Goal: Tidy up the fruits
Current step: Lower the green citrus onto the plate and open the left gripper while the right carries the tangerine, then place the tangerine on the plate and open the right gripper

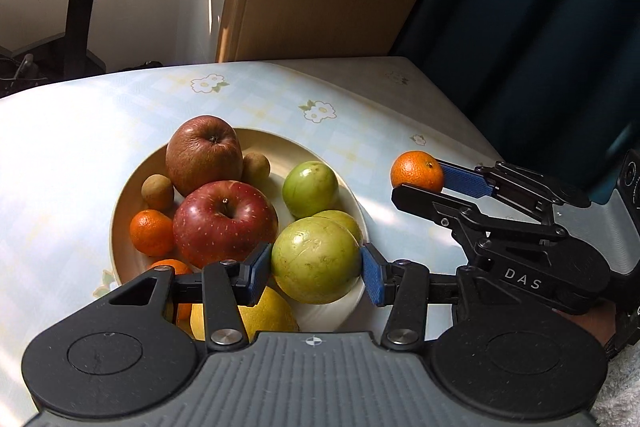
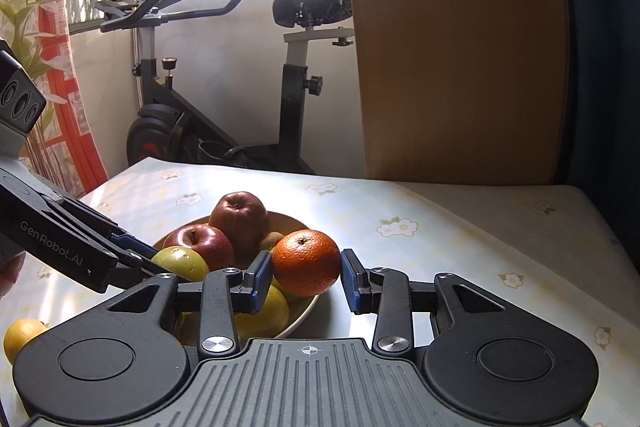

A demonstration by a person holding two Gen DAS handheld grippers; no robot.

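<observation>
Left wrist view: left gripper [image 1: 316,273] is clamping a green fruit [image 1: 315,259] over the plate [image 1: 120,215] at lower centre; right gripper [image 1: 418,183] is gripping a tangerine [image 1: 417,169] at centre right.

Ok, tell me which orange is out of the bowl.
The orange gripped in the right gripper, held beside the bowl; the other oranges lie inside it.
</observation>
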